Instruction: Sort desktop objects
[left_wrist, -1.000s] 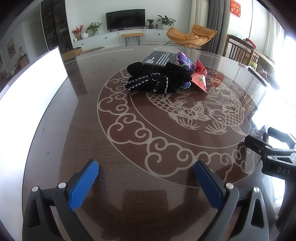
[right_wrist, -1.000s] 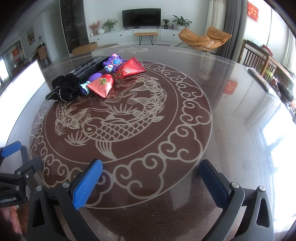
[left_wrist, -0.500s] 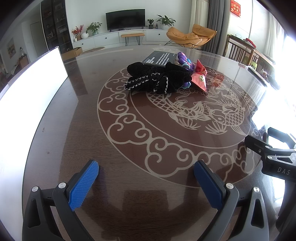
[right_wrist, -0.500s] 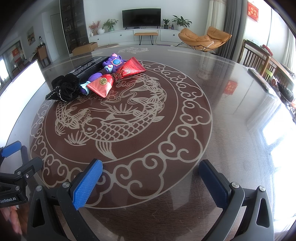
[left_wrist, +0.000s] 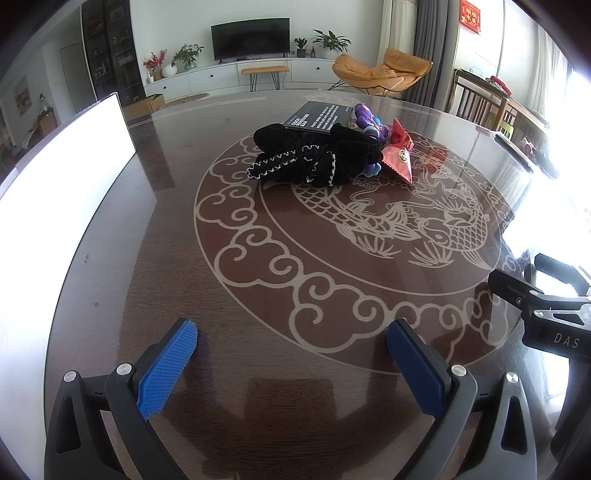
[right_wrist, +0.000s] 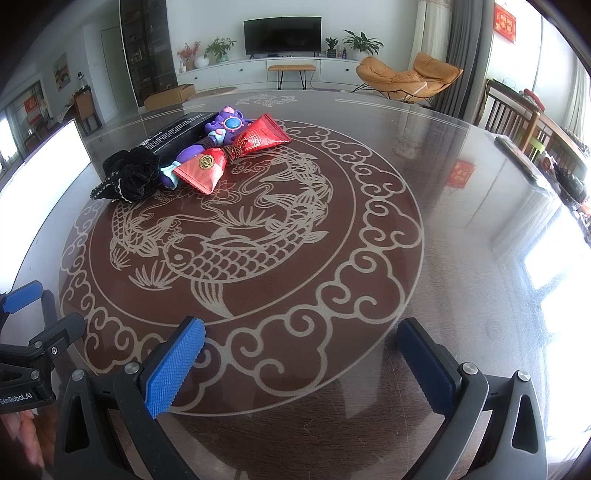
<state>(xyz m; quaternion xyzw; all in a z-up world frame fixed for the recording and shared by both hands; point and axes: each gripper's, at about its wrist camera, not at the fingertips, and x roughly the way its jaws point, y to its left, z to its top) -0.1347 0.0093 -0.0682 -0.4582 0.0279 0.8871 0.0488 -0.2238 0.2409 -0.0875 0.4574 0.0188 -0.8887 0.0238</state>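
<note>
A pile of objects lies on the far part of the round table (left_wrist: 258, 295): a black fabric pouch with white stitching (left_wrist: 314, 158) (right_wrist: 127, 179), a black box with white print (left_wrist: 317, 115) (right_wrist: 173, 131), a purple toy (left_wrist: 369, 118) (right_wrist: 225, 125) and a red bow-shaped ornament with a gold coin (left_wrist: 399, 158) (right_wrist: 236, 151). My left gripper (left_wrist: 291, 354) is open and empty, low over the near table, far from the pile. My right gripper (right_wrist: 301, 354) is open and empty, also near the front edge.
A bright white panel (left_wrist: 62, 177) stands along the table's left side. The right gripper's body (left_wrist: 546, 314) shows at the left view's right edge; the left gripper's body (right_wrist: 29, 332) at the right view's left edge. Chairs (right_wrist: 517, 114) stand at the far right.
</note>
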